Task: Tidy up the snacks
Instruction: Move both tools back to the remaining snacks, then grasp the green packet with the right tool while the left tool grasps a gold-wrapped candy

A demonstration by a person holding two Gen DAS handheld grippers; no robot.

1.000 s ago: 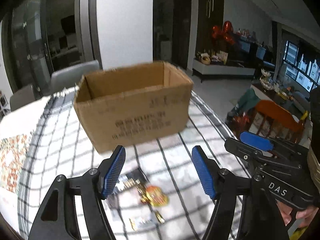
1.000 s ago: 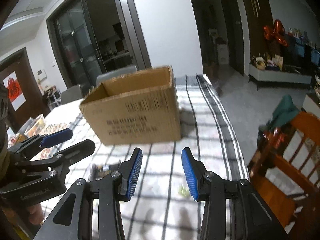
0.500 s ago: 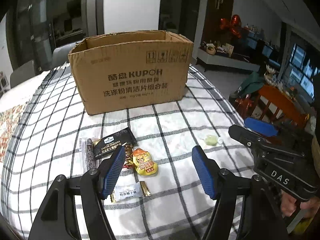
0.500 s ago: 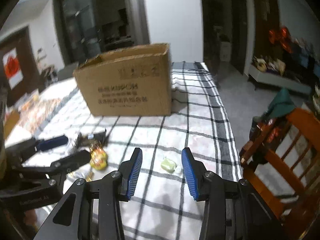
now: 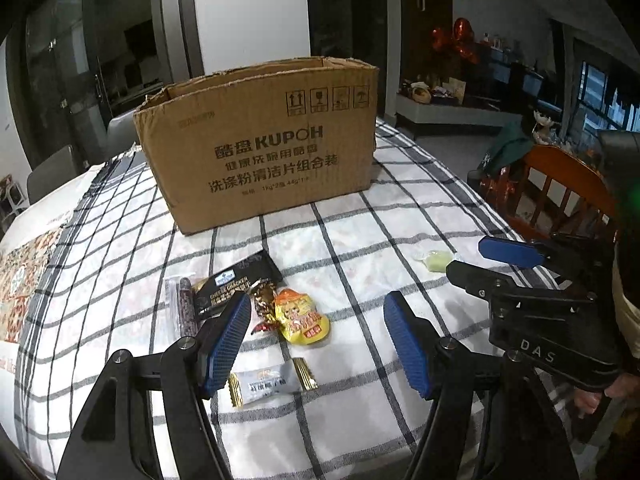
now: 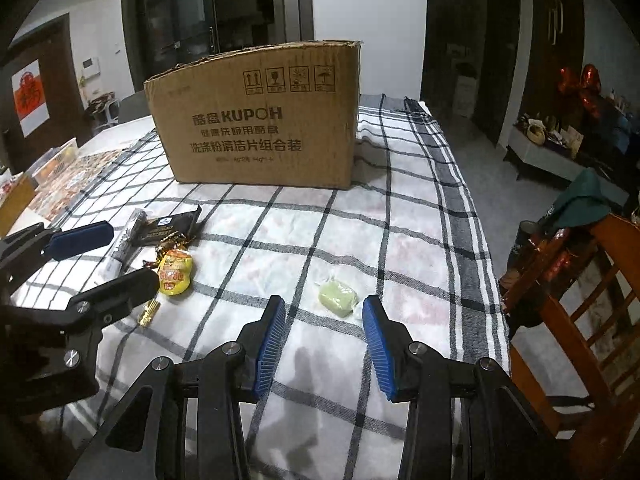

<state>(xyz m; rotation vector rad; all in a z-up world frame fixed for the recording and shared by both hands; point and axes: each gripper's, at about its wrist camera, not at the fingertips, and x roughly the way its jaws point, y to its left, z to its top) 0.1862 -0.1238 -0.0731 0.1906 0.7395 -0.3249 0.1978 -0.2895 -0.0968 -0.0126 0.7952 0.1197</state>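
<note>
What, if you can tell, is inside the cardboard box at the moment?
Only the inner walls near the rim of the cardboard box show; its front wall hides the floor, so any contents cannot be seen.

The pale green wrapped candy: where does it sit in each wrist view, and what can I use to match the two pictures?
Left wrist: the pale green wrapped candy lies right of centre, just beyond the right gripper.
Right wrist: the candy lies low at centre, just ahead of the open right gripper.
Shared landmark: the KUPOH cardboard box, standing behind the candy on the checked tablecloth.
</note>
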